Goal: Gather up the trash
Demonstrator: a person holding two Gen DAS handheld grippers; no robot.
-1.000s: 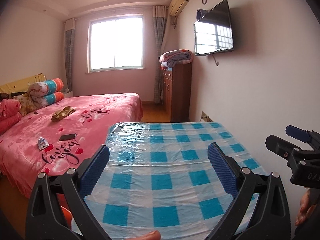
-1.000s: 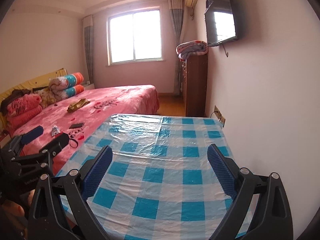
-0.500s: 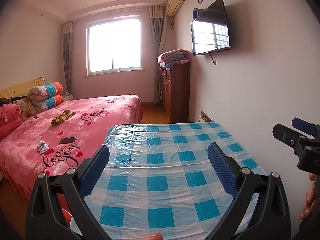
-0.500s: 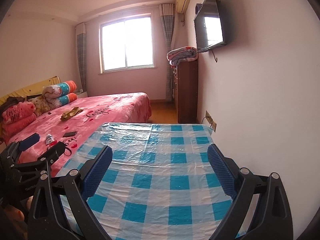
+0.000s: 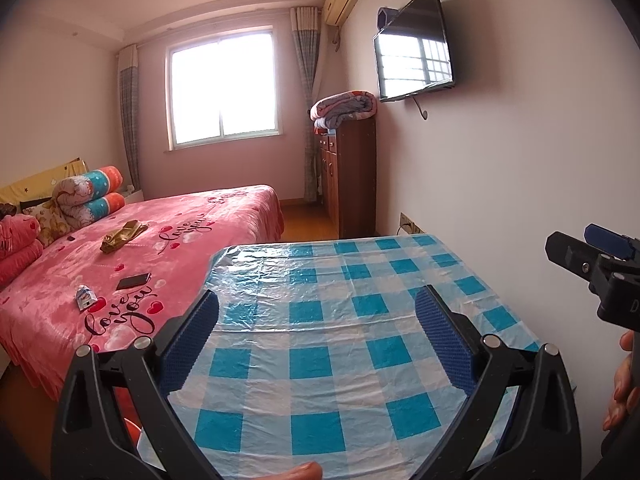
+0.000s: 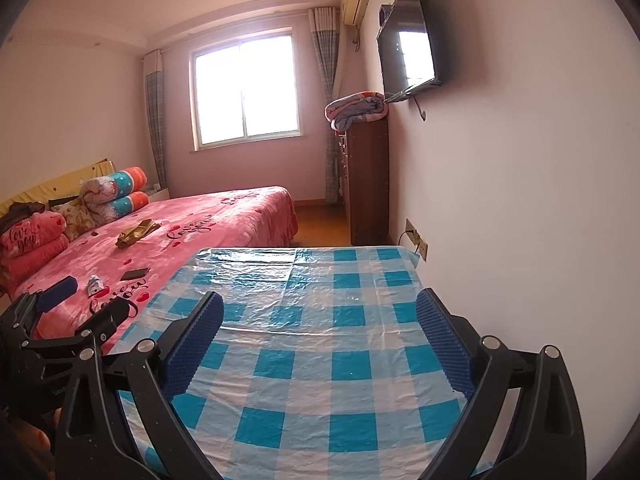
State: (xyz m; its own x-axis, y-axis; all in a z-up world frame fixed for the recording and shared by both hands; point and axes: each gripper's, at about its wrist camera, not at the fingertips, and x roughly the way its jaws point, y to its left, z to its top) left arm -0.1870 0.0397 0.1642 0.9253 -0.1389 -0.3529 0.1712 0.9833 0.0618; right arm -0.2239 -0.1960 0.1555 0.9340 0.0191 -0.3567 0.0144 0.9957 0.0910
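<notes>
Trash lies on the pink bed (image 5: pixel 192 220): a small crumpled white and blue wrapper (image 5: pixel 84 296) near its front edge and a gold crumpled wrapper (image 5: pixel 122 235) farther back. Both show in the right wrist view too, the white wrapper (image 6: pixel 94 283) and the gold wrapper (image 6: pixel 138 233). My left gripper (image 5: pixel 318 314) stands open over the blue checked table (image 5: pixel 320 360), holding nothing. My right gripper (image 6: pixel 320 314) is open above the same table (image 6: pixel 312 360), also with nothing in it. Each gripper appears at the edge of the other's view.
A black phone (image 5: pixel 134 281) lies on the bed beside the white wrapper. Rolled quilts and pillows (image 5: pixel 86 196) are stacked at the headboard. A brown cabinet (image 5: pixel 352 176) with a folded blanket stands against the right wall, under a wall-mounted TV (image 5: pixel 416 46). The table touches that wall.
Both views have tilted upward, showing more ceiling. The table and bed sit lower in frame. Both grippers stay open.
</notes>
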